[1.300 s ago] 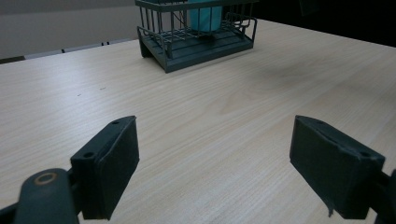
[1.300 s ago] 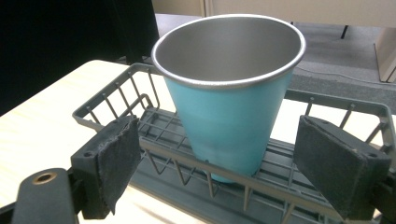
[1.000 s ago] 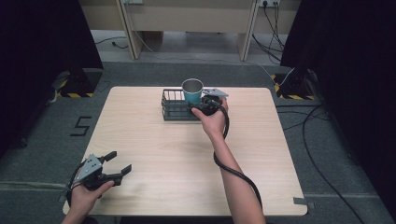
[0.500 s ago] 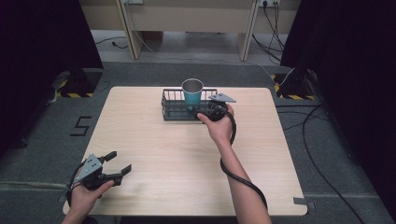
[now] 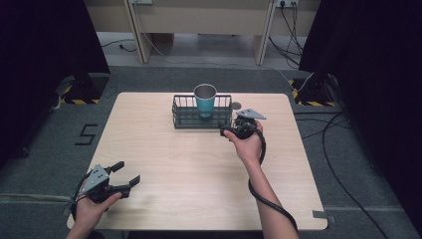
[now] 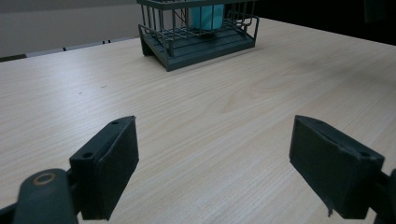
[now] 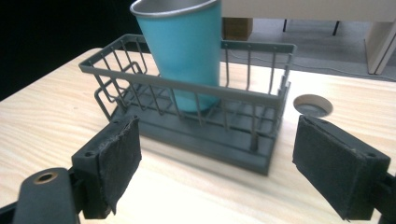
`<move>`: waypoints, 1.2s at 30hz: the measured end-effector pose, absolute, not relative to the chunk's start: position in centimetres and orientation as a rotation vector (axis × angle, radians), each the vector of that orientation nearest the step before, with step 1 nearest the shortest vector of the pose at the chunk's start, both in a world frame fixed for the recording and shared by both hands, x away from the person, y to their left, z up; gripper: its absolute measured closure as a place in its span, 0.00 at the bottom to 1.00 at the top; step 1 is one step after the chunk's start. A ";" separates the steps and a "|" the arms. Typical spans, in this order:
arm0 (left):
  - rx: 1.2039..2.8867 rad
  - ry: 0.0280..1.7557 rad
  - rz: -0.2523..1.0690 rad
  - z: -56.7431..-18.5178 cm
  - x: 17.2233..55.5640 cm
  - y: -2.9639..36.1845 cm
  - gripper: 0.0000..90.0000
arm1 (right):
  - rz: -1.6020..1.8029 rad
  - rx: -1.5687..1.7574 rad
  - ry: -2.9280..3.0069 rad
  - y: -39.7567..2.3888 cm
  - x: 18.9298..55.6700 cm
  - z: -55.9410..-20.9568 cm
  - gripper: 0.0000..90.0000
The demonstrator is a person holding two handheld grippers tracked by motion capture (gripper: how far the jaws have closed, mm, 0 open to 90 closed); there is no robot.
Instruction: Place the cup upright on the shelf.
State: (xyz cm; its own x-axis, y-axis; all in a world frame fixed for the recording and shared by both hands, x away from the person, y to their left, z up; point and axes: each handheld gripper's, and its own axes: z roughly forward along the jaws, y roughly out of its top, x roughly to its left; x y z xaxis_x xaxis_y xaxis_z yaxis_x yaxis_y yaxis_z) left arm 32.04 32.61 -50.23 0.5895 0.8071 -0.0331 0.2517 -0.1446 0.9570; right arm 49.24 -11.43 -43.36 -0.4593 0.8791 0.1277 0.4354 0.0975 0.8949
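A teal cup with a metal rim stands upright inside a dark wire basket at the back middle of the wooden table. My right gripper hovers just in front of the basket's right end, open, with nothing between its pads. My left gripper sits near the table's front left corner, jaws wide apart and empty, pointing toward the basket far off.
A round cable hole lies in the tabletop right of the basket. A black cable trails from the right gripper along the forearm. Desks and dark curtains stand beyond the table.
My right gripper has drawn back from the basket toward the person and to the right, leaving the cup standing in the basket. The left gripper stays put.
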 end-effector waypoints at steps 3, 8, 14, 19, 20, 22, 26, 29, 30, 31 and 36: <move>1.689 0.890 0.613 -50.3 32.1 32.6 0.17 | 1.323 1.282 1.939 -12.2 48.6 -43.5 0.18; 1.687 0.892 0.621 -50.2 32.0 32.7 0.17 | 1.317 1.276 1.940 -13.3 47.2 -43.7 0.18; 1.687 0.894 0.624 -50.2 32.0 32.7 0.17 | 1.307 1.265 1.939 -14.7 45.6 -43.8 0.19; 1.689 0.896 0.625 -50.2 32.0 32.7 0.17 | 1.294 1.278 1.928 -16.1 44.4 -44.3 0.19; 1.689 0.897 0.625 -50.2 32.0 32.7 0.17 | 1.292 1.283 1.926 -16.4 44.1 -44.4 0.19; 1.689 0.897 0.626 -50.2 32.0 32.7 0.17 | 1.286 1.290 1.924 -16.8 43.5 -44.8 0.19; 1.689 0.899 0.627 -50.2 32.0 32.7 0.17 | 1.288 1.306 1.920 -17.7 42.3 -45.7 0.19; 1.689 0.899 0.628 -50.2 32.0 32.7 0.17 | 1.277 1.318 1.909 -18.5 41.3 -46.4 0.19; 1.689 0.900 0.628 -50.2 32.0 32.7 0.17 | 1.280 1.321 1.907 -18.7 41.0 -46.6 0.19; 1.689 0.900 0.628 -50.2 32.0 32.7 0.17 | 1.277 1.328 1.905 -18.9 40.7 -46.7 0.19; 1.690 0.902 0.631 -50.2 32.0 32.7 0.17 | 1.268 1.353 1.901 -20.0 39.1 -47.8 0.19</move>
